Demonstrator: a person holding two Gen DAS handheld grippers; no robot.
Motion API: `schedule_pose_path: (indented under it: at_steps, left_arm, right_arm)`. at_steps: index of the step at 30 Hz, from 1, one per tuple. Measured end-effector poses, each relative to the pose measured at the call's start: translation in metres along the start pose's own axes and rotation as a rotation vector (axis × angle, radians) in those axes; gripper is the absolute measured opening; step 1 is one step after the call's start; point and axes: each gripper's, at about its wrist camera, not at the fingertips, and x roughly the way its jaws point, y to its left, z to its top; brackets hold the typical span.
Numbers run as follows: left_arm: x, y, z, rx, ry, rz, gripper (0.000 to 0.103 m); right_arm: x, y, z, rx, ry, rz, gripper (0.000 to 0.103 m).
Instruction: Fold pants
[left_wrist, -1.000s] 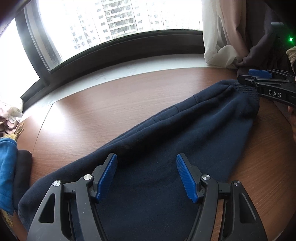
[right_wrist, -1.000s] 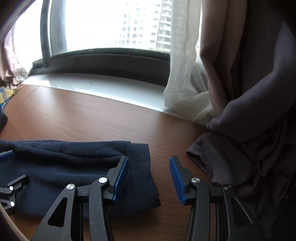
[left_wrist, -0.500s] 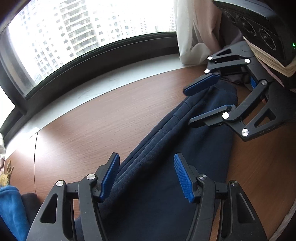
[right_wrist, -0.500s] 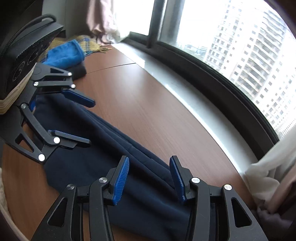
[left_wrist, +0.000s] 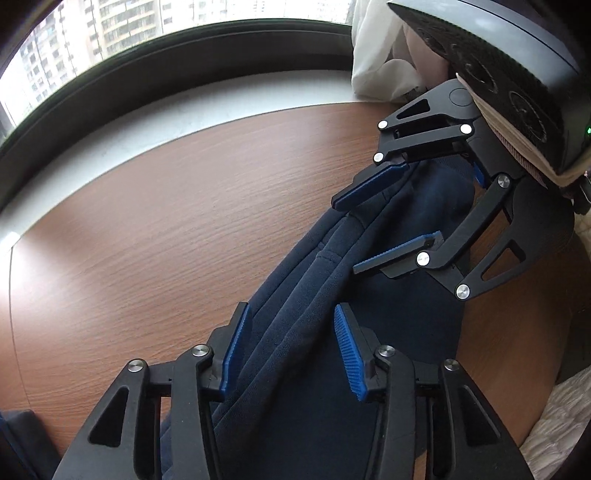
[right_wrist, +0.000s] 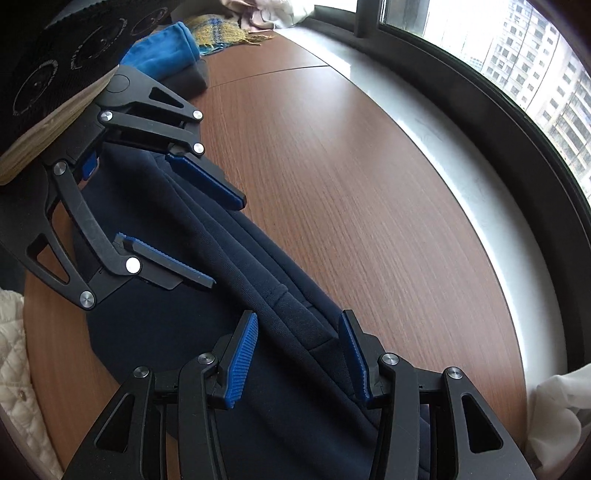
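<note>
Window and pale sill run behind the brown wood counter. We see navy pants lying in a long band across the counter, far edge stacked in several layers with a seam ridge. Beyond the left end, a blue garment and a plaid scarf; white curtain at the other end.

Both tools point steeply down at that far edge, near each other. Left tool: jaws have just been closing, pads straddle the layered edge, a gap shows on both sides, not clamped. Right tool: jaws apart, straddling the seam ridge, pads not pressing cloth.

Risk, as we judge it: a pinch catches only the top layers, so the lower ones stay behind and the fold comes out skewed. The tools sit close together, so the unsupported ends could sag or drag on the counter during a lift.
</note>
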Motion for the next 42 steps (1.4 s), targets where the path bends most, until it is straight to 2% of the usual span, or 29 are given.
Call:
schedule_pose_path:
  at_steps: [3, 4, 5, 6, 7, 10, 13, 16, 22, 23, 25, 30, 36, 42]
  left_arm:
    - [0.008, 0.006, 0.001, -0.027, 0.022, -0.012, 0.032]
    - [0.009, 0.006, -0.001, -0.033, 0.029, -0.017, 0.029]
    - [0.010, 0.006, -0.001, -0.039, 0.035, -0.018, 0.019]
    - [0.010, 0.005, -0.001, -0.040, 0.035, -0.021, 0.016]
    - [0.009, 0.003, -0.002, -0.038, 0.028, -0.019, 0.016]
    - [0.000, 0.001, -0.001, -0.028, 0.005, -0.005, 0.013]
    - [-0.008, 0.000, 0.005, -0.018, -0.016, 0.012, 0.012]
    - [-0.010, 0.004, 0.008, -0.022, -0.027, 0.029, 0.012]
    - [0.016, 0.017, 0.008, -0.062, 0.038, 0.037, 0.014]
    - [0.017, 0.017, 0.008, -0.060, 0.037, 0.040, 0.015]
    - [0.016, 0.015, 0.009, -0.046, 0.033, 0.053, 0.015]
    - [0.020, 0.011, 0.010, -0.035, 0.033, 0.070, 0.016]
    - [0.022, 0.006, 0.012, -0.016, 0.036, 0.091, 0.016]
    - [0.023, 0.005, 0.014, -0.010, 0.039, 0.093, 0.017]
  right_arm:
    - [0.003, -0.005, 0.000, 0.020, 0.002, 0.009, 0.045]
    - [0.003, -0.006, 0.000, 0.026, 0.002, 0.014, 0.043]
    - [0.004, -0.006, 0.000, 0.030, 0.002, 0.014, 0.037]
    - [0.004, -0.006, -0.002, 0.032, 0.004, 0.010, 0.033]
    - [0.005, -0.006, -0.002, 0.033, 0.007, -0.005, 0.024]
    - [0.005, -0.001, -0.003, 0.031, -0.001, 0.000, 0.013]
    - [-0.001, 0.007, -0.004, 0.008, -0.019, -0.044, 0.011]
    - [-0.010, 0.007, 0.001, 0.004, -0.047, -0.082, 0.011]
    - [-0.001, -0.008, 0.003, 0.050, -0.022, -0.073, 0.012]
    - [0.001, -0.012, 0.001, 0.060, -0.018, -0.077, 0.021]
    - [-0.004, -0.014, -0.003, 0.084, -0.037, -0.099, 0.030]
    - [-0.032, -0.023, -0.022, 0.128, -0.096, -0.155, 0.030]
    - [-0.012, -0.031, -0.025, 0.102, 0.005, -0.111, 0.030]
    - [-0.003, -0.039, -0.028, 0.102, 0.029, -0.081, 0.030]
